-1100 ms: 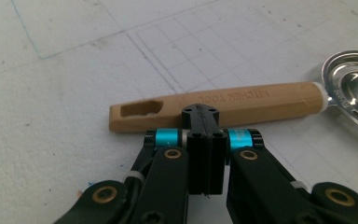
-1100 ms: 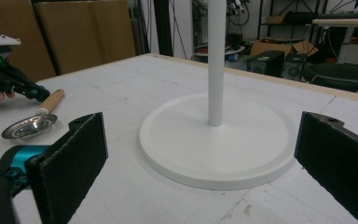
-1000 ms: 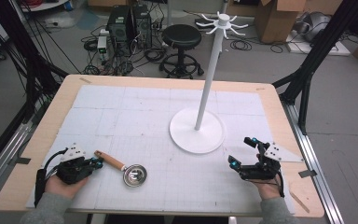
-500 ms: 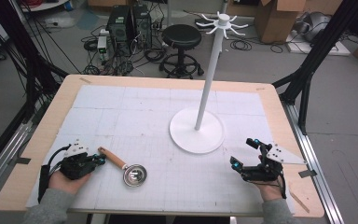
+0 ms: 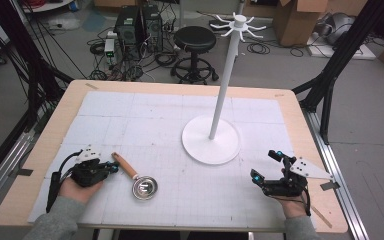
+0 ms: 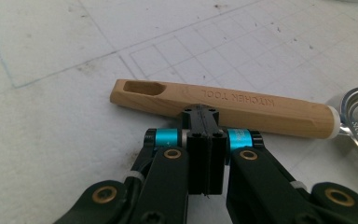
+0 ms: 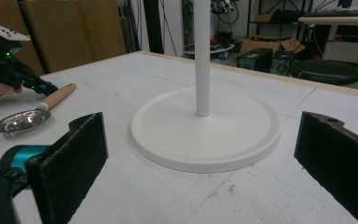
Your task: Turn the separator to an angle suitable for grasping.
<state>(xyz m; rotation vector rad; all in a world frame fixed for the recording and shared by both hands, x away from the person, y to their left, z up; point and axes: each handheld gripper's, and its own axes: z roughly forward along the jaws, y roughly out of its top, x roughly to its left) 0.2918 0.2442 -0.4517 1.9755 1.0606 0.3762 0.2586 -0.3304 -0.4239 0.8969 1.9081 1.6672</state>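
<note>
Resting near the table's front-left edge, left gripper [image 5: 111, 167], jaws pinched together w/ nothing held, sits just beside the ladle [image 5: 136, 179], well left of the stand [image 5: 211, 145].
Left gripper view: closed tips [image 6: 200, 114] by wooden handle [image 6: 223, 108].
Right gripper view: right gripper [image 7: 205, 158] jaws wide, open mat before the stand base [image 7: 205, 128].

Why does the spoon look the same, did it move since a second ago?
No. The measuring spoon lies in the same spot on the gridded mat, the same way off from the white stand's round base. The left tool sits shut at its wooden handle.
</note>
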